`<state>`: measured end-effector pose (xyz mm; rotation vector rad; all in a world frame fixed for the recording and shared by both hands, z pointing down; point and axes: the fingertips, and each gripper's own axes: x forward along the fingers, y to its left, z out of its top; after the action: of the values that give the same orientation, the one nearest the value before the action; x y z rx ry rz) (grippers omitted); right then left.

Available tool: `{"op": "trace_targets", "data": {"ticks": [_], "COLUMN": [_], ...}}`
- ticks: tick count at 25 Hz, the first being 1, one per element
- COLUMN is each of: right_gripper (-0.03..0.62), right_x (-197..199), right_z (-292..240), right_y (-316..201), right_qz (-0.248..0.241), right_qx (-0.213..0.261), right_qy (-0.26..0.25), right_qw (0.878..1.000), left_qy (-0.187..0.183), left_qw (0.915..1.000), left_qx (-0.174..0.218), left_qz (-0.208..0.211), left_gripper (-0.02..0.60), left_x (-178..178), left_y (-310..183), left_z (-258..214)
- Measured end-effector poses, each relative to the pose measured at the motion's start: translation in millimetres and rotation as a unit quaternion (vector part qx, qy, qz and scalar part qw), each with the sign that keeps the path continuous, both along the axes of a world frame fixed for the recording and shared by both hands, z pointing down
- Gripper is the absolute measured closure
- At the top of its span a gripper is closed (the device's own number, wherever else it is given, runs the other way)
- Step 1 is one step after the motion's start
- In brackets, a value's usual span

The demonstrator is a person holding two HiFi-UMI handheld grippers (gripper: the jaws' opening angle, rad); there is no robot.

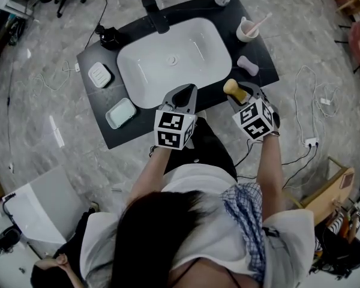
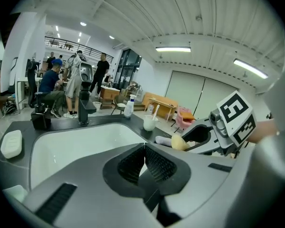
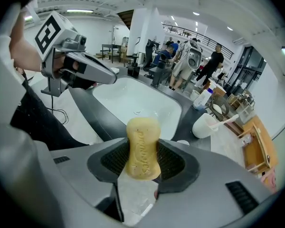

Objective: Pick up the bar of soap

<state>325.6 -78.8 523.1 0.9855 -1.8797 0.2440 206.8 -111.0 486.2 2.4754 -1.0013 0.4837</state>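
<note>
Right claw (image 1: 245, 96): jaws partway closed, clamped on the soap (image 3: 142, 146).
- The yellow bar stands on end between the pads. Its low end sits deep in the throat and its top pokes out past the tips.
- The pads bear on its two broad faces, and the embossed face looks back at the camera.
- The bar touches neither the counter (image 1: 102, 116) nor anything else I can see.

Left claw (image 2: 144, 161): jaws together, nothing in them. It sits level with the right claw, off to that claw's left and apart from it.

Around the right claw: the basin (image 3: 133, 99) is ahead of the tips and to the left, the cup (image 3: 203, 126) ahead to the right, and the counter edge is below.

Judgement: the pick looks made, so the work now is holding it.
- Soap is slick and rounded, and a harder squeeze may shoot it out forward, so hold the pressure as it is.
- The bar rides high in the pads, so avoid tipping the nose further down or rolling the wrist sharply.
- Move slowly and smoothly, keeping the tips away from the cup.
- Keep the left claw nearby but clear of the bar.
</note>
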Motion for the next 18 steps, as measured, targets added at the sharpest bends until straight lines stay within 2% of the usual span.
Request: {"op": "trace_targets", "data": {"ticks": [8,18], "right_gripper": [0.404,0.404], "right_x": [42.9,59.8], "right_z": [22.2,58.2], "right_y": [-7.1,-16.9], "right_qz": [-0.013,-0.046], "right_qx": [-0.031,-0.078], "right_qy": [0.017,0.019], "right_qw": [0.999,0.996], "left_qy": [-0.002,-0.013], "left_qw": [0.9999,0.9997], "left_qx": [-0.006,-0.016], "left_qz": [0.01,-0.013], "left_gripper": [0.569,0.569], "left_x": [41.5,56.1], "left_y": [-7.4,-24.8], "left_z": [4.3,14.2]}}
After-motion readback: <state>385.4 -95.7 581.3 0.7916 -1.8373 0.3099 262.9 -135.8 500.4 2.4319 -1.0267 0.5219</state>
